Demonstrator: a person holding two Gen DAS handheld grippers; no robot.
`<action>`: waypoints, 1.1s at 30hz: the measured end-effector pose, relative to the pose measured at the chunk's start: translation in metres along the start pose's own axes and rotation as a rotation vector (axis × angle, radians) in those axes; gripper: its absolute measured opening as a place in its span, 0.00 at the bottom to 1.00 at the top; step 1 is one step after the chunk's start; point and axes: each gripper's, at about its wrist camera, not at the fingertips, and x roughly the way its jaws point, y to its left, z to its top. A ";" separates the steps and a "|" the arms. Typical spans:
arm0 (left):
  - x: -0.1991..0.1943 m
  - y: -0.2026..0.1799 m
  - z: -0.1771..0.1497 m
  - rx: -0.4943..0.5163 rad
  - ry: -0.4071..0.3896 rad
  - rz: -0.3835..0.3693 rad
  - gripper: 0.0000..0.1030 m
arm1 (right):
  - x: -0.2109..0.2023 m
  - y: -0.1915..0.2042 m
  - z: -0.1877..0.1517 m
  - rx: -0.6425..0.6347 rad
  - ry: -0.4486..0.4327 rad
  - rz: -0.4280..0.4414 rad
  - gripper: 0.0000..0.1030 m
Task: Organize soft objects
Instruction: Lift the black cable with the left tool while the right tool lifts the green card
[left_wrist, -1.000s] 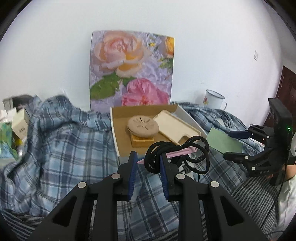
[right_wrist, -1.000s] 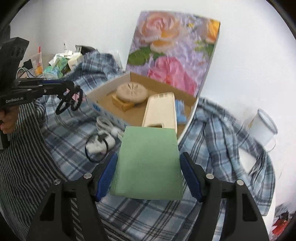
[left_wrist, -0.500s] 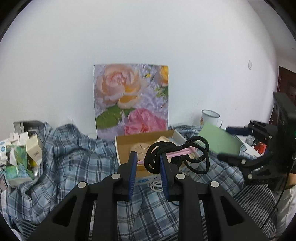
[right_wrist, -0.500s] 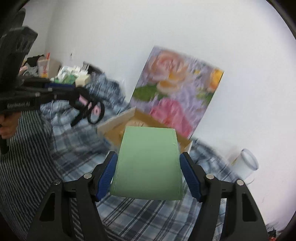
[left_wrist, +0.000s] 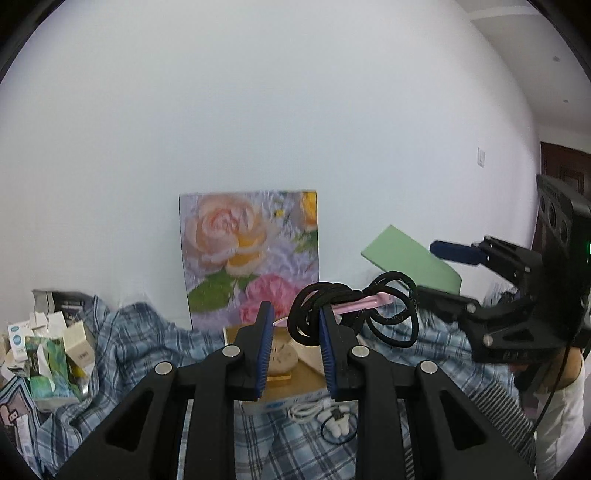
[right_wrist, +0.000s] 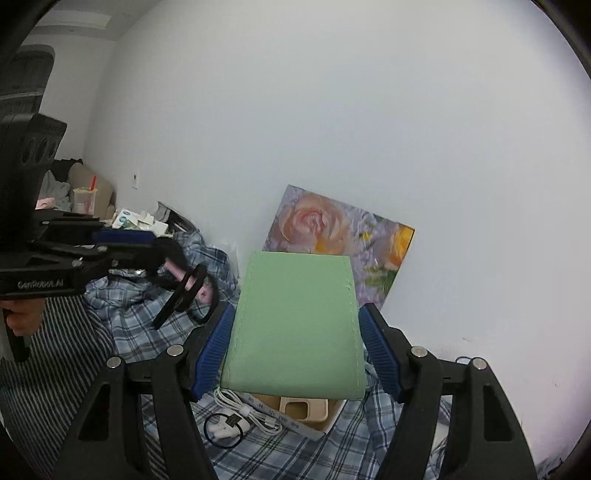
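Left gripper (left_wrist: 297, 328) jaws pinching pink clip (left_wrist: 364, 304) strung with black hair ties (left_wrist: 391, 314); right gripper (right_wrist: 297, 347) jaws clamped on green pad (right_wrist: 295, 325).

This looks like a lived-in room of a home, probably a bedroom. Below and ahead of the grippers lies a rumpled blue plaid cloth (left_wrist: 122, 343) like bedding, with a flower painting (left_wrist: 251, 254) propped against the plain white wall (left_wrist: 258, 110) straight ahead and an open cardboard box (left_wrist: 295, 376) at its foot. Off to the left of the left gripper sits a heap of small packets and cartons (left_wrist: 40, 350), a white charging cable (right_wrist: 247, 413) lies on the cloth just below, and a dark wooden door (left_wrist: 561, 166) shows far to the right.
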 end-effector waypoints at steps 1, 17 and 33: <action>-0.002 -0.001 0.004 -0.003 -0.013 0.001 0.25 | -0.002 0.000 0.002 0.000 -0.011 -0.009 0.66; -0.015 -0.016 0.076 0.032 -0.174 0.004 0.25 | -0.040 -0.030 0.067 0.028 -0.203 -0.071 0.66; 0.057 -0.007 0.079 0.014 -0.146 0.077 0.25 | 0.014 -0.059 0.050 0.123 -0.150 -0.054 0.66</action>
